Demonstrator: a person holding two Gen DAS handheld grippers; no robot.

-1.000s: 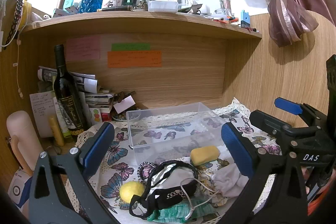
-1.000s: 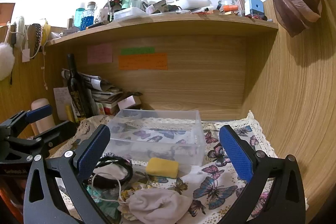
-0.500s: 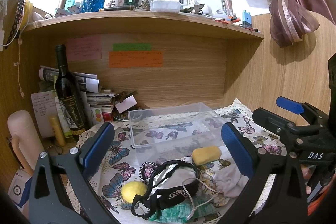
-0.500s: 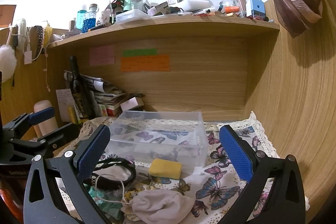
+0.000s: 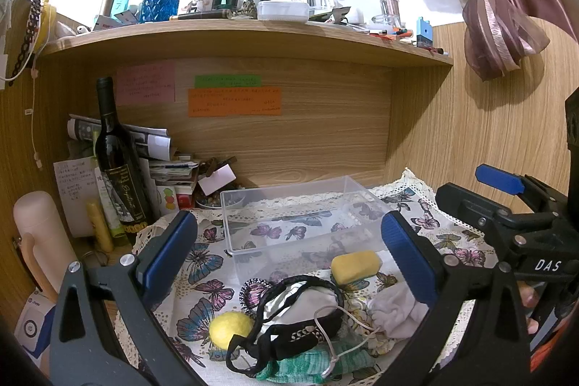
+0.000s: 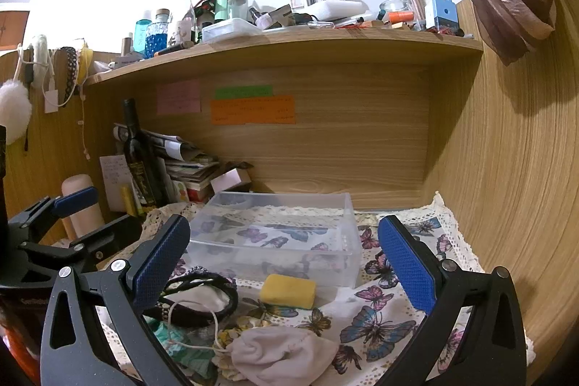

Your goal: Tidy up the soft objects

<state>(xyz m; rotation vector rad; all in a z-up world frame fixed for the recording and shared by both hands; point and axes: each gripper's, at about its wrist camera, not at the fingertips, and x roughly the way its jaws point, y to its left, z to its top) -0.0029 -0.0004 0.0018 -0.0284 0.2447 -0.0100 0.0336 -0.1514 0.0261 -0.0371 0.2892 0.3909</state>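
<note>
A clear plastic bin (image 5: 300, 219) stands empty on the butterfly cloth (image 5: 202, 263); it also shows in the right wrist view (image 6: 278, 237). In front of it lie a yellow sponge (image 5: 356, 264) (image 6: 288, 290), a yellow ball (image 5: 231, 328), a white pouch with black straps (image 5: 300, 310) (image 6: 195, 299), a white sock (image 5: 394, 308) (image 6: 282, 353) and a green knit cloth (image 5: 318, 364). My left gripper (image 5: 289, 255) is open and empty above the pile. My right gripper (image 6: 286, 259) is open and empty, to the right of the left one.
A dark wine bottle (image 5: 121, 165), stacked papers (image 5: 159, 154) and a pink cylinder (image 5: 39, 241) crowd the back left. A wooden shelf (image 5: 253, 35) full of bottles overhangs. A wooden side wall (image 6: 506, 187) stands on the right.
Both grippers have drifted slightly back and up; the view of the pile shifts a little. Nothing was picked up and the jaws stay open.
</note>
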